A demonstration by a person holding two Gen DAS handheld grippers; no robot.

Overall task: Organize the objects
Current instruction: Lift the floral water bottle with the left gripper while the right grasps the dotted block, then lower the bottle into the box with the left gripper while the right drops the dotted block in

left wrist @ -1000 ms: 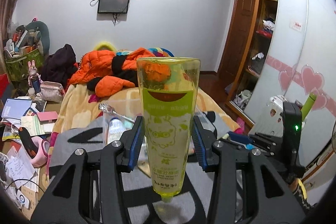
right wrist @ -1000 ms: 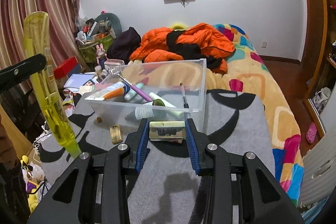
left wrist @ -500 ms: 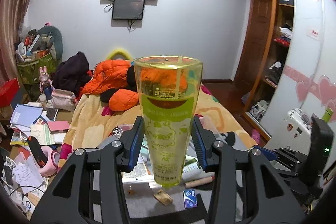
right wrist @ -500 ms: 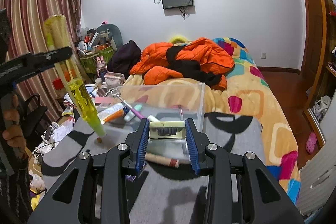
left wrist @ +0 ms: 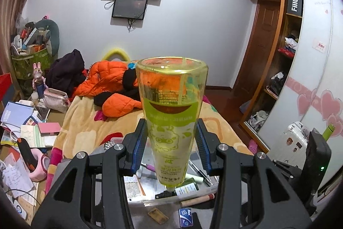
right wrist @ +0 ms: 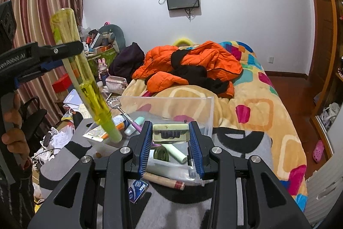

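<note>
My left gripper [left wrist: 171, 143] is shut on a tall yellow-green transparent tube [left wrist: 171, 117], held cap-down above the clear plastic bin [left wrist: 193, 190]. It also shows in the right wrist view [right wrist: 83, 78], tilted, its cap over the bin's left edge. My right gripper [right wrist: 170, 138] is shut on a small pale-green rectangular block with a dark comb-like strip [right wrist: 170, 132], held above the clear bin [right wrist: 171, 100]. The bin holds several tubes, pens and a bottle.
On the grey patterned blanket [right wrist: 246, 143] in front of the bin lie a brown stick [right wrist: 165, 180], a small blue box [right wrist: 138, 188] and a tan piece [left wrist: 158, 215]. Orange jackets [right wrist: 193, 61] lie on the bed. Clutter covers the floor at left [left wrist: 21, 132].
Both grippers have risen and moved toward the bin with their loads. The tube's cap now hangs over the bin's left edge; the block sits over the bin's front.
</note>
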